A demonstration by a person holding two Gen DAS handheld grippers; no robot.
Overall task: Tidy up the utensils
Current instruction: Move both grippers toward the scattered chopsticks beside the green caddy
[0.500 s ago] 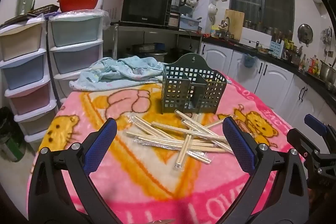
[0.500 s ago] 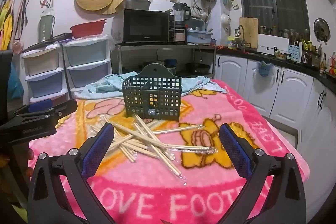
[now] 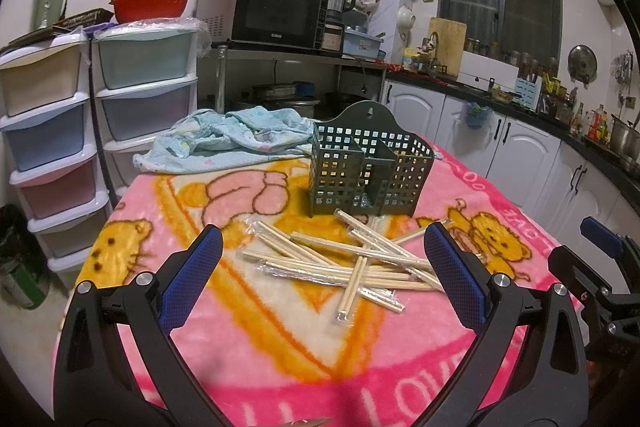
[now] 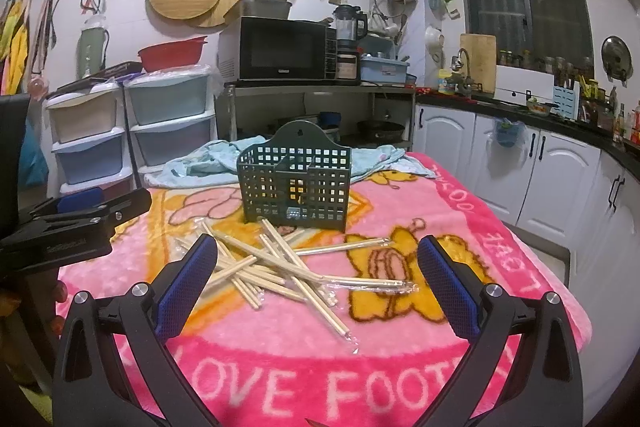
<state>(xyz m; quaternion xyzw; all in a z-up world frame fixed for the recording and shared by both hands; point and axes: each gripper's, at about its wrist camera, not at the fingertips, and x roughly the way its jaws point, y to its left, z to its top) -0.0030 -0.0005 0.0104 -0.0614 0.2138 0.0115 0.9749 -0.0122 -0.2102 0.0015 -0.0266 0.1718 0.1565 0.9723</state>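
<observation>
Several wrapped wooden chopsticks (image 3: 344, 261) (image 4: 280, 269) lie in a loose crossed pile on the pink blanket-covered table (image 3: 280, 355) (image 4: 472, 223). Just behind the pile stands a dark green perforated utensil basket (image 3: 370, 173) (image 4: 294, 179), upright, with a divider inside. My left gripper (image 3: 320, 279) hovers open in front of the pile, nothing between its blue pads. My right gripper (image 4: 318, 279) is also open over the near side of the pile, empty. Each gripper shows at the edge of the other's view: the right one (image 3: 604, 267), the left one (image 4: 76, 223).
A crumpled light blue cloth (image 3: 236, 141) (image 4: 208, 163) lies at the table's far edge behind the basket. Stacked plastic drawers (image 3: 44, 131) stand left of the table, a microwave shelf (image 4: 280, 55) behind, white cabinets (image 4: 552, 179) along the right.
Both grippers have stayed nearly still. The chopsticks and the basket lie as before.
</observation>
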